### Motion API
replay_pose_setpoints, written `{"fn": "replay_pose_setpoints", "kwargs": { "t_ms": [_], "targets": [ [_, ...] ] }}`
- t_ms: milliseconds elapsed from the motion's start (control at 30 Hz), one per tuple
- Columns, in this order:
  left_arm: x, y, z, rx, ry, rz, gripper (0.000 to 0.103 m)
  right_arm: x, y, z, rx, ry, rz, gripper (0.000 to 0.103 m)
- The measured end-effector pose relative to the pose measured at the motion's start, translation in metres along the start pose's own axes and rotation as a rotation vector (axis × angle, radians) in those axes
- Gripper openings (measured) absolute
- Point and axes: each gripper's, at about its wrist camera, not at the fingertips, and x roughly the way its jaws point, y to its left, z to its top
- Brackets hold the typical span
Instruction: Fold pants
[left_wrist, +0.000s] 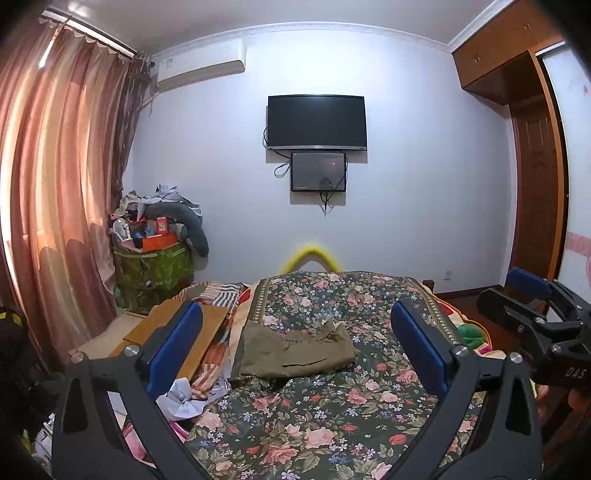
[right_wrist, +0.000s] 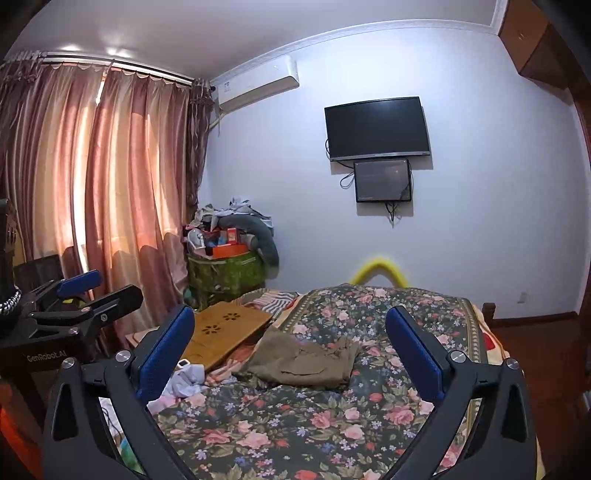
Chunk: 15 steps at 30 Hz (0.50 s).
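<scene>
1. Olive-khaki pants (left_wrist: 295, 350) sit folded into a compact bundle on the floral bedspread (left_wrist: 332, 424), right around the middle of the left wrist view. In the right wrist view the same pants (right_wrist: 303, 360) land at centre, slightly left.
2. Left gripper (left_wrist: 295, 343) has its jaws spread wide, blue pads (left_wrist: 173, 343) well out to either side of the bundle, with nothing clamped. It hangs short of the pants, not touching them.
3. Right gripper (right_wrist: 291, 350) is the same deal: jaws wide apart, nothing between the pads, and the pants lie further up the bed.
4. Each gripper pokes into the other's camera at the frame edge, the right one at right in the left view and the left one at left in the right view.
5. A wooden lap desk (right_wrist: 225, 330) with flower cutouts lies just left of the pants, off the bedspread's edge.
6. Crumpled white paper (left_wrist: 183, 400) sits lower left, near the left pad.
7. Back wall has a dark TV (left_wrist: 317, 122) upper centre, with a smaller screen (left_wrist: 318, 171) right under it.
8. Pink curtains (left_wrist: 55, 184) fill the left side, next to a green bag (left_wrist: 155, 273) piled with clutter.
</scene>
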Motion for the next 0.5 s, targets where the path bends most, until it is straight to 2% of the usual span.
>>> {"fn": "replay_pose_setpoints", "kwargs": {
  "t_ms": [500],
  "targets": [
    [0.013,0.000,-0.007,-0.015,0.030,-0.009,0.103,0.001,-0.004,-0.003,0.016,0.033,-0.010,0.103]
  ]
}}
